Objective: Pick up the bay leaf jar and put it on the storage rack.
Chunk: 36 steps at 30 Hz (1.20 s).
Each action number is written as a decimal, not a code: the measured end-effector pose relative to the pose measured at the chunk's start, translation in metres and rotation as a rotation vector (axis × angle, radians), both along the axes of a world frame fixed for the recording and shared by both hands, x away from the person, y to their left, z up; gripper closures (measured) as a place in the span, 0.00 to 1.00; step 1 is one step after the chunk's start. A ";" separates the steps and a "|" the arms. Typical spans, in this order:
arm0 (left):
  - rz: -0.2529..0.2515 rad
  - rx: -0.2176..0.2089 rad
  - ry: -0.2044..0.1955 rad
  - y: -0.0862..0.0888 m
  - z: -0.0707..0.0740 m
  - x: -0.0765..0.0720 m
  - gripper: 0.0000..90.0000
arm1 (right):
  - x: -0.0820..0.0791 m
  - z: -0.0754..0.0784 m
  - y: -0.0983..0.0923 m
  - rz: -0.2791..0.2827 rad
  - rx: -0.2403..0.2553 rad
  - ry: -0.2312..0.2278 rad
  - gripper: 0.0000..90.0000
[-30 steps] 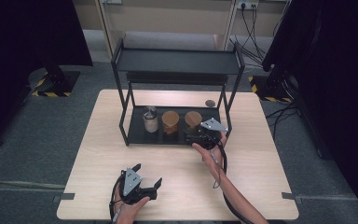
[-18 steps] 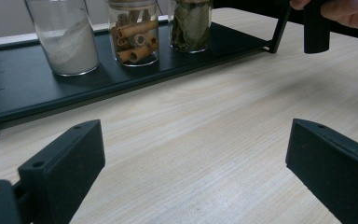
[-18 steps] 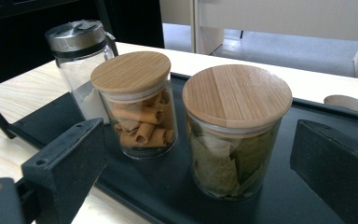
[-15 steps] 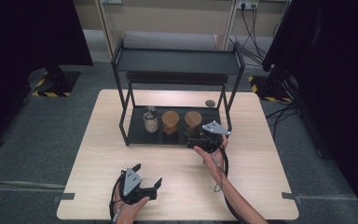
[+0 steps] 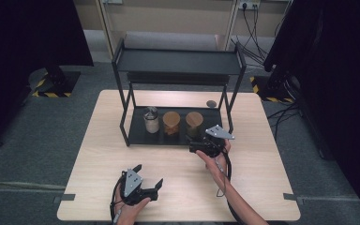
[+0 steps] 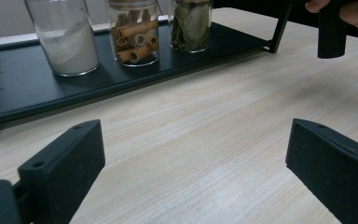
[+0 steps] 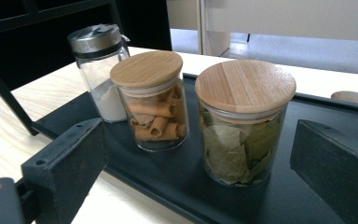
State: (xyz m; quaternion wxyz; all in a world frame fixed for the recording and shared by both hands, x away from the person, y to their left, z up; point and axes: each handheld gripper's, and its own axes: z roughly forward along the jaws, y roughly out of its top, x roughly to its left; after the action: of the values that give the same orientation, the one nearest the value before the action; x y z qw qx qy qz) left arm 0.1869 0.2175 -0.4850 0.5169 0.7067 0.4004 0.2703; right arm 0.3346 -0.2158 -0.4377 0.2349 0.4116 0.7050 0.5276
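Three jars stand in a row on the bottom shelf of a black rack [image 5: 136, 139]. They are a metal-lidded shaker of white powder [image 5: 151, 119] [image 7: 98, 70] [image 6: 65, 39], a wooden-lidded jar of cinnamon sticks [image 5: 171, 123] [image 7: 151, 100] [image 6: 133, 32], and a wooden-lidded jar of bay leaves [image 5: 194, 121] [image 7: 242, 121] [image 6: 189, 23]. My right gripper [image 5: 195, 144] [image 7: 200, 172] is open, just in front of the bay leaf jar and holding nothing. Near the table's front edge, my left gripper [image 5: 148, 174] [image 6: 196, 172] rests open and holds nothing.
The rack's top shelf [image 5: 178, 61] overhangs the jars, with upright posts at the corners. A small round wooden disc [image 5: 211, 103] [image 7: 354, 98] lies on the table behind the rack's right side. Bare tabletop [image 5: 178, 168] lies between the rack and the left gripper.
My right gripper has drawn back a little from the shelf toward the person, still open. The left gripper and the jars have not moved.
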 end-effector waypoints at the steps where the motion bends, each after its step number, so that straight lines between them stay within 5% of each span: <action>1: 0.000 0.000 0.000 0.000 0.000 0.000 0.05 | -0.001 0.000 0.000 0.002 0.002 0.000 0.05; 36: 0.000 -0.001 0.000 0.000 0.000 0.000 0.05 | -0.023 -0.016 -0.010 0.052 0.033 0.018 0.05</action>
State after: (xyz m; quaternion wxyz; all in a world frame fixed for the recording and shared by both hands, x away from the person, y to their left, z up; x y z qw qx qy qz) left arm 0.1869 0.2176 -0.4851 0.5171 0.7064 0.4006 0.2703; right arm 0.3120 -0.2258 -0.4540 0.2079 0.4015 0.7087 0.5416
